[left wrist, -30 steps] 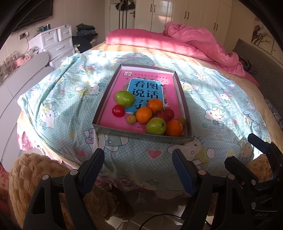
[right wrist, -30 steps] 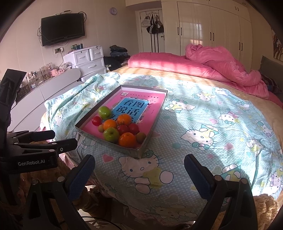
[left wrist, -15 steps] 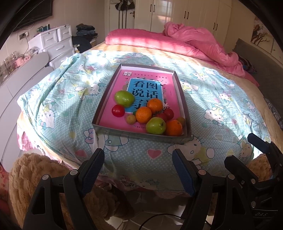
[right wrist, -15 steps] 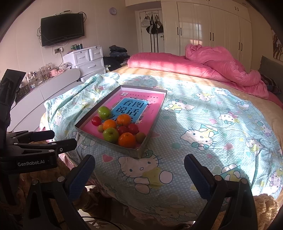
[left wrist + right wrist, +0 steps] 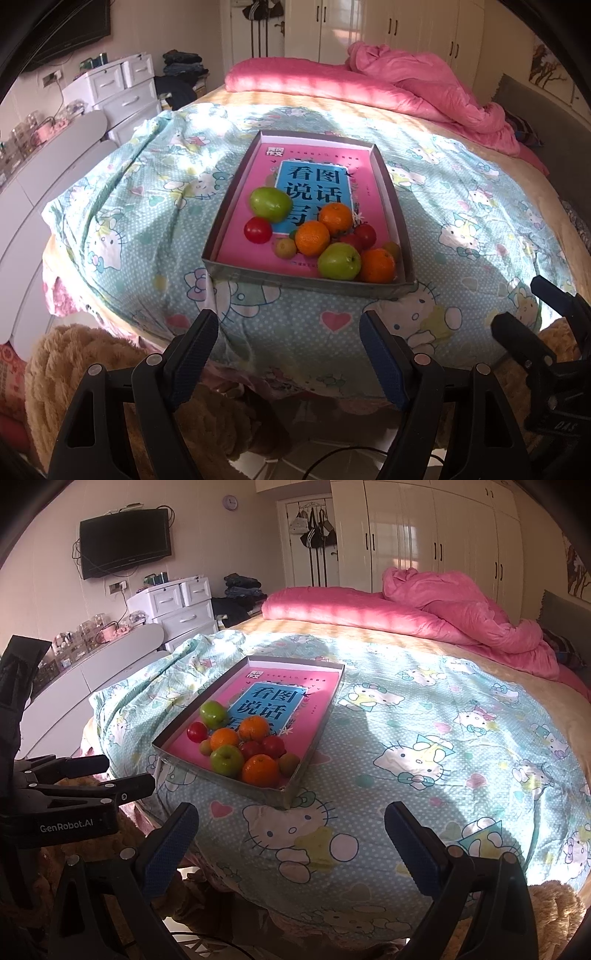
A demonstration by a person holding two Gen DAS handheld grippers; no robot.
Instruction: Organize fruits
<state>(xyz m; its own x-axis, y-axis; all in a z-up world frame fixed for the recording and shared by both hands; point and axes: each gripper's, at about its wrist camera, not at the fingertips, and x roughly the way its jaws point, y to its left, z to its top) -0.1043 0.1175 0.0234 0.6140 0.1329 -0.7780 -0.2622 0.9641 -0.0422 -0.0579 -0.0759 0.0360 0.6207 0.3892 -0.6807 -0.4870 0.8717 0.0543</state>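
Left gripper [image 5: 288,347], black frame with blue textured pads, jaws spread wide, nothing between them, hanging off the near bed edge. Right gripper [image 5: 291,840], same build, also spread and empty; it shows at the right edge of the left wrist view too. Below both: a shaggy tan plush rug [image 5: 59,369].

Next out, a wrinkled light-blue cartoon-cat cotton sheet [image 5: 424,738] covers the rounded bed. On it sits a shallow grey cardboard tray [image 5: 306,282], rectangular with low walls, its floor a glossy pink book cover with a blue title panel [image 5: 314,184].

The fruits are clustered in the tray's near half, well apart from both grippers:
- orange at near right corner [image 5: 376,265], touching a green apple [image 5: 339,260]
- two more oranges [image 5: 312,238] [image 5: 335,218] behind
- small red fruits [image 5: 364,236] between the oranges
- small yellowish-green fruit [image 5: 284,247]
- red tomato-like fruit [image 5: 258,230], on the left
- second green apple [image 5: 269,204], farthest back

Beyond: a rumpled fluffy pink duvet [image 5: 443,613], white plastic drawers [image 5: 177,605], white wardrobe doors [image 5: 443,535], a wall-mounted black TV [image 5: 125,542].

Against a second ago: no change; grippers, tray and fruit are in the same places.
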